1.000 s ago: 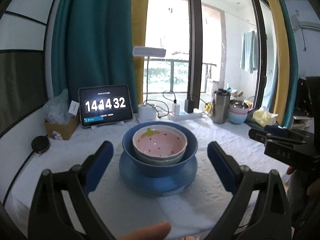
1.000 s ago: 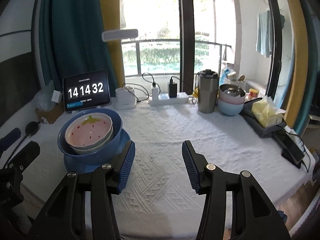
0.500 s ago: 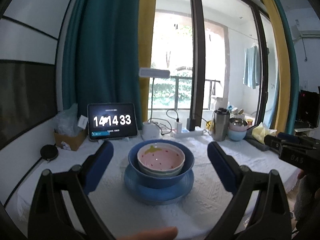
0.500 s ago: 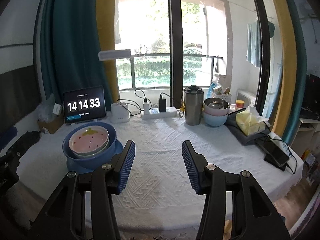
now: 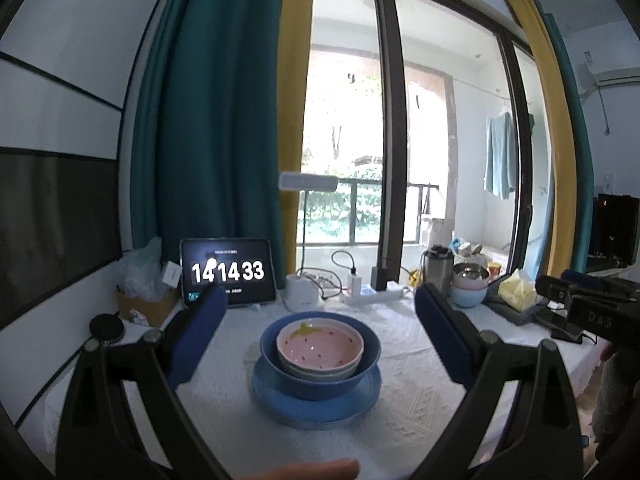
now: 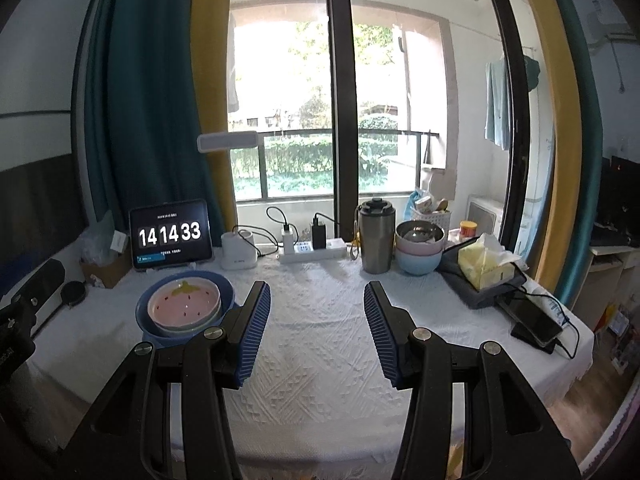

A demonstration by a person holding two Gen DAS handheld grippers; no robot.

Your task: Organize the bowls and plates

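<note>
Pink strawberry bowl (image 5: 320, 349) sits nested in big blue bowl (image 5: 319, 360) on blue plate (image 5: 316, 400), tabletop (image 6: 320, 320) centre-left: biggest at the bottom for a stable stack. Left tool (image 5: 316, 328) wide open w/ nothing held, right tool (image 6: 317, 328) half open & empty; task looks about done.

Bare white tablecloth (image 6: 320, 320) mid-table — stacked bowls (image 6: 184, 306) left, tumbler (image 6: 376, 240) and tissue box (image 6: 486, 266) behind.

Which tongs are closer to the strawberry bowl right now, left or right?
Left. The left tongs face the strawberry bowl head-on, framing it between open fingers. The right tongs point at bare tablecloth beside it.
</note>
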